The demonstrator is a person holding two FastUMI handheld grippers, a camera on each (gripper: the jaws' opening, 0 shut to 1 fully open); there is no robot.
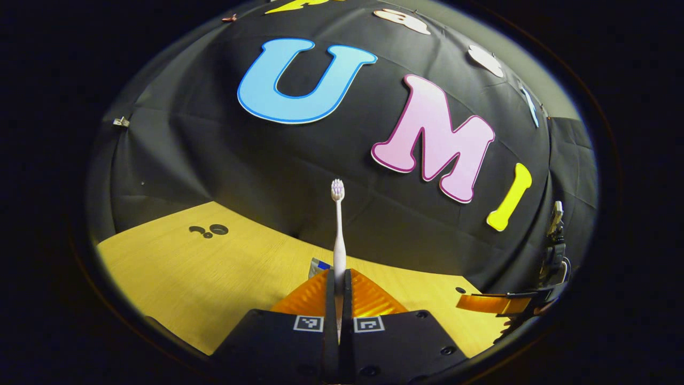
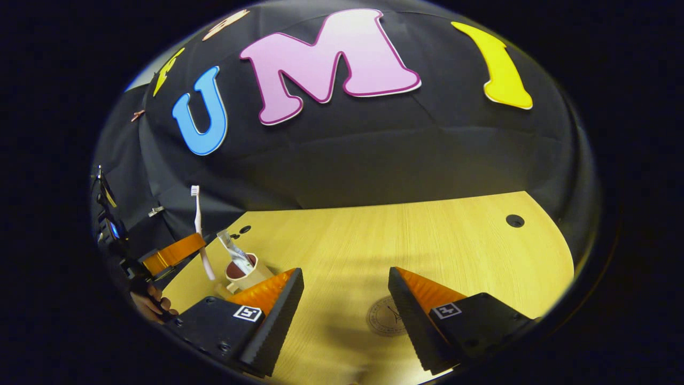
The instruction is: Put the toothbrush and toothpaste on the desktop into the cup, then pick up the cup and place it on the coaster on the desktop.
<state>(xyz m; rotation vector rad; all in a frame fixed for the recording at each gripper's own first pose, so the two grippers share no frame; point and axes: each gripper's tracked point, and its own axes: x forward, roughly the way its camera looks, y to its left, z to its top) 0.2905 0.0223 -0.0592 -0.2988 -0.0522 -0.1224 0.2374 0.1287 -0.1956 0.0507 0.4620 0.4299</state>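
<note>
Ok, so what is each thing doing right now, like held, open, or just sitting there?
White toothbrush: upright, clamped in the left gripper.
Left gripper: shut on the toothbrush.
Right gripper: open, holding nothing.
Beige cup: standing on the wooden desktop, toothpaste tube sticking out of it.
Round coaster: flat on the desktop, nothing on it.

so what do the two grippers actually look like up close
Both the left gripper and the right gripper have black blocky bodies with visible screws and a small square black-and-white marker on each side. Their fingers are wedge-shaped with ribbed faces.
</note>
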